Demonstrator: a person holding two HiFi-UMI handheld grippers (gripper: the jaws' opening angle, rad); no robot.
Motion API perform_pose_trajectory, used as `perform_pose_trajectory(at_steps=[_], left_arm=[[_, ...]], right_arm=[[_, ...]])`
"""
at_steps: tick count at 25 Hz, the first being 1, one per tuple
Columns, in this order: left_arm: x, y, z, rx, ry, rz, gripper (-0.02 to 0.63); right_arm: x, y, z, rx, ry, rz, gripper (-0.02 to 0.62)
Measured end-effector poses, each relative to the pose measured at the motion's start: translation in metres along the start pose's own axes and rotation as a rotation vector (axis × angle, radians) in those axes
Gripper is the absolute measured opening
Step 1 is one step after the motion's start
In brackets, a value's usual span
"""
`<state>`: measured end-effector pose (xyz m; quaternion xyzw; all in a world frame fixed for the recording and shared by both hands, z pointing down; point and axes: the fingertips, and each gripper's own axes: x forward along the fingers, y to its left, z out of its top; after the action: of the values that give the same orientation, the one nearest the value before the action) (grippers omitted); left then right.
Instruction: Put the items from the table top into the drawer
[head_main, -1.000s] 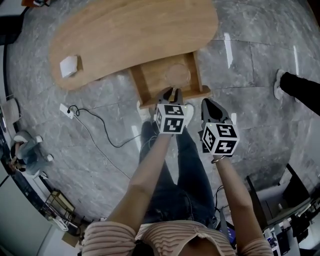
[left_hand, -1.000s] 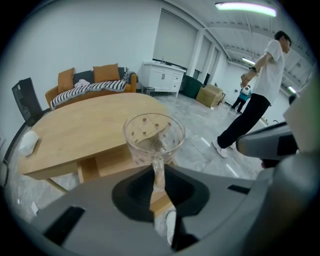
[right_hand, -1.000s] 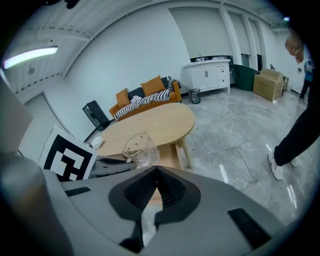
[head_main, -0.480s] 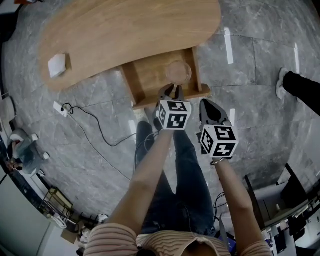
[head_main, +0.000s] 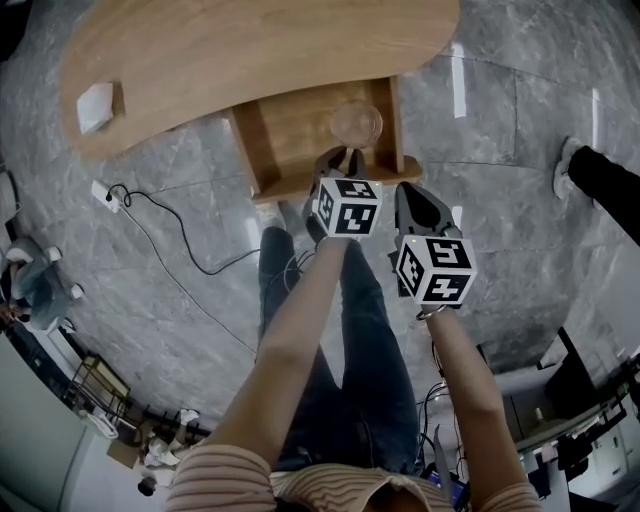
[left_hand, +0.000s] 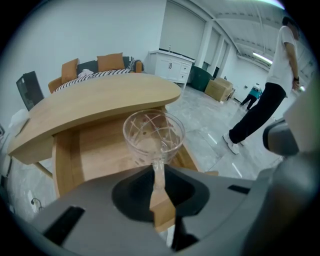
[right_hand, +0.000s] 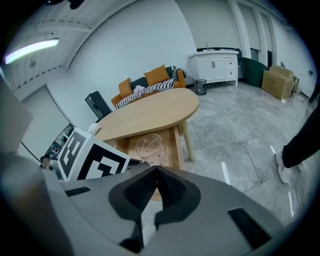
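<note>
Over the last second I have brought both grippers in toward the drawer. In the head view the gap between the left gripper's marker cube and the drawer front has shrunk. The glass has kept its place over the drawer's right front part. The grip has not changed: the left gripper has its jaws nearly together, pinched on the glass's stem. In the left gripper view the bowl leans away from the jaws, above the drawer's floor. I cannot tell whether the glass touches that floor yet.

I judge this item nearly stowed. What is left is to set it down and let go, and a stemmed glass held tilted will want to roll or tip once freed.

The right gripper hangs just outside the drawer front, to the right of the left one. Its jaws are together with nothing between them.

1 more item is left: a small white thing lies on the table, well to the left of the drawer near the table's far end.

- The drawer's right wall stands close beside the bowl, so there is little room on that side.
- On the floor left of the drawer lie a power strip and its cable, which runs toward my feet.
- A bystander's leg stands well right of the drawer, clear of my reach.
</note>
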<state>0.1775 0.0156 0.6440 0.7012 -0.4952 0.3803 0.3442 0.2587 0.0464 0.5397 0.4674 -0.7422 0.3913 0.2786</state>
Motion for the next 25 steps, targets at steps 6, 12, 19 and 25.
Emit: perform_pose_trajectory(at_steps=[6,12,19,25], left_arm=[[0.019,0.002,0.001,-0.021,0.007,0.008,0.051],[0.032,0.005,0.007,-0.04,0.003,0.019,0.051],[0.045,0.003,0.012,-0.066,0.002,0.023,0.051],[0.052,0.002,0.01,-0.055,0.011,0.031,0.051]], right_arm=[[0.011,-0.013,-0.001,-0.001,0.014,-0.015,0.008],[0.015,-0.019,-0.001,-0.015,0.025,-0.017,0.008],[0.018,-0.02,-0.002,-0.024,0.034,-0.016,0.008],[0.023,-0.023,-0.005,-0.025,0.044,-0.016,0.008]])
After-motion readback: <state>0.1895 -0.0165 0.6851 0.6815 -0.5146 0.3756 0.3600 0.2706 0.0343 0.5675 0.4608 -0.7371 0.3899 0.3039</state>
